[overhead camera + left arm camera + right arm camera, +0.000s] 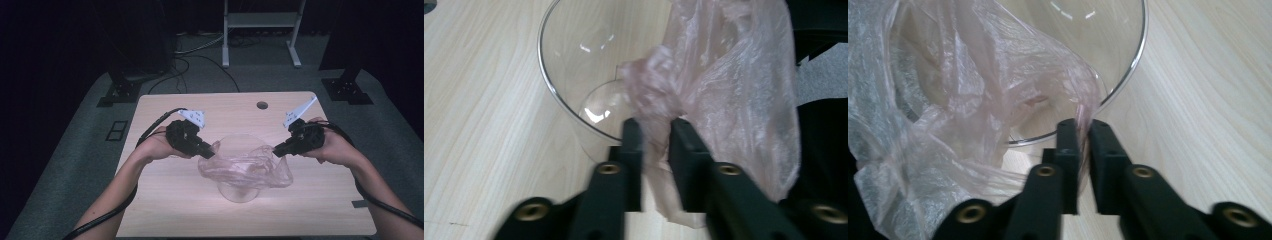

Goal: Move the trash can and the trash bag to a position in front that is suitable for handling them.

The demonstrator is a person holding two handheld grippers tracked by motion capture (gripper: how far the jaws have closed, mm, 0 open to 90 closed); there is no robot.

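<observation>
Black jaws of the left tool [653, 131] are clenched on a bunched edge of the thin pink plastic bag [734, 95], the film pinched between the pads just beside the rim of the clear glass bowl [574, 60]. Jaws of the right tool [1082, 131] are likewise clenched on a narrow fold of the same bag [948, 115], directly over the bowl rim [1133, 75]. From the high view, the left tool [212, 153] and right tool [276, 149] hold opposite sides of the bag [245, 167], which drapes loosely over and into the bowl [239, 192] standing upright on the wooden table [165, 200]. The bag appears partly spread across the bowl mouth and not yet seated around the rim. Risk assessment: each grip catches only a small amount of film, so uneven outward tension may pull the film out of a tool or tear it. A sideways pull against the rim may also slide or tip the bowl, since nothing steadies it.
</observation>
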